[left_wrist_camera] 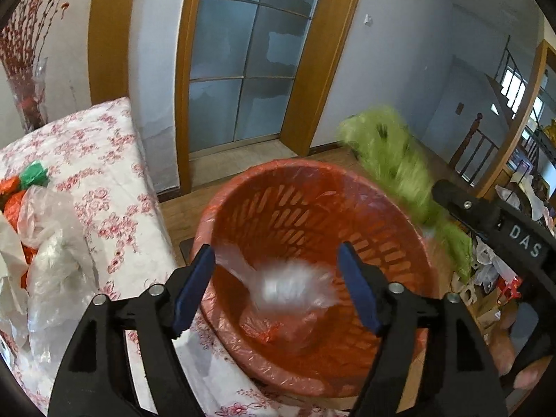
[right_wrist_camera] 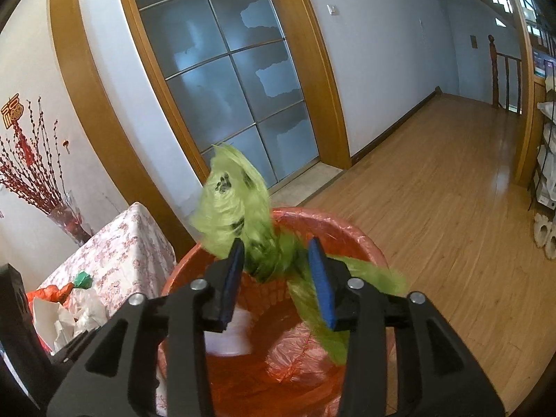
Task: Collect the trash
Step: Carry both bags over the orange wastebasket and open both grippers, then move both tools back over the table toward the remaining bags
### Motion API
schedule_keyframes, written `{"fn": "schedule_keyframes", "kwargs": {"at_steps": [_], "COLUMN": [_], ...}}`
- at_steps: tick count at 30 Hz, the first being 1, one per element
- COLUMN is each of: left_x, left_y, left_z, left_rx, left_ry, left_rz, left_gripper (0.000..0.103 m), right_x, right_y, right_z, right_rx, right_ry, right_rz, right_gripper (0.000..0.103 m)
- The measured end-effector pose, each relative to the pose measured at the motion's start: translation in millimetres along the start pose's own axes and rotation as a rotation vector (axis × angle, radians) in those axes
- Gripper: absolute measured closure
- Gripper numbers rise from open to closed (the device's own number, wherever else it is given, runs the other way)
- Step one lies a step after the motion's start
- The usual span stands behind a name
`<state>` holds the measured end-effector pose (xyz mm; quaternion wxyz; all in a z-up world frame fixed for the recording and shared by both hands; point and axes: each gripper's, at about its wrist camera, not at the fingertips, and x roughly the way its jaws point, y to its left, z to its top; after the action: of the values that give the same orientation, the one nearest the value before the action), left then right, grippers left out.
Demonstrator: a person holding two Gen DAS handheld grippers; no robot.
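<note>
Clear bag (left_wrist_camera: 292, 286) & green bag (right_wrist_camera: 239, 208) motion-blurred over bin (left_wrist_camera: 312, 173).

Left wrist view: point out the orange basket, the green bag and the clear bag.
orange basket (left_wrist_camera: 278, 215), left wrist view, slotted inner far wall.
green bag (left_wrist_camera: 385, 149), left wrist view, blurred upper bulk.
clear bag (left_wrist_camera: 292, 285), left wrist view, blurred white middle.

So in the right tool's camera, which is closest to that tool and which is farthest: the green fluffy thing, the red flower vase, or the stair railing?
From the right tool:
1. Green fluffy thing, right between its blue fingers, over the red basket.
2. Red flower vase, off to the left, behind the flowery table.
3. Stair railing, far right, at the end of the wooden floor.
</note>
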<state>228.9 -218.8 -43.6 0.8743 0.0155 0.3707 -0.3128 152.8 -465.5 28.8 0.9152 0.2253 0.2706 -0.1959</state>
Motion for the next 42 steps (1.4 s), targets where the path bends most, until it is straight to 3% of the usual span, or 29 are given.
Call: {"fn": "schedule_keyframes", "kwargs": {"at_steps": [8, 22, 31, 42], "left_x": [-16.2, -74.6, -122.1, -167.9], "left_y": [12.9, 42.7, 83.3, 165.1], "left_z": [-4.1, -19.1, -41.1, -73.2], "left_rx": [-0.026, -0.048, -0.093, -0.215], "left_ry": [-0.018, -0.091, -0.152, -0.181], "left_rz": [0.040, 0.116, 0.221, 0.407], "left_gripper": [0.020, 0.019, 0.019, 0.019], "right_x": [-2.5, -23.3, -35.8, -12.7], "right_y": [2.3, 34.1, 90.1, 183.3], "right_z": [-5.8, -22.7, -44.5, -78.8], "right_rx": [-0.027, -0.108, -0.211, -0.338], "right_ry": [0.009, 0.034, 0.063, 0.167], "right_rz": [-0.021, 0.001, 0.086, 0.223], "right_gripper": [0.046, 0.045, 0.045, 0.047]}}
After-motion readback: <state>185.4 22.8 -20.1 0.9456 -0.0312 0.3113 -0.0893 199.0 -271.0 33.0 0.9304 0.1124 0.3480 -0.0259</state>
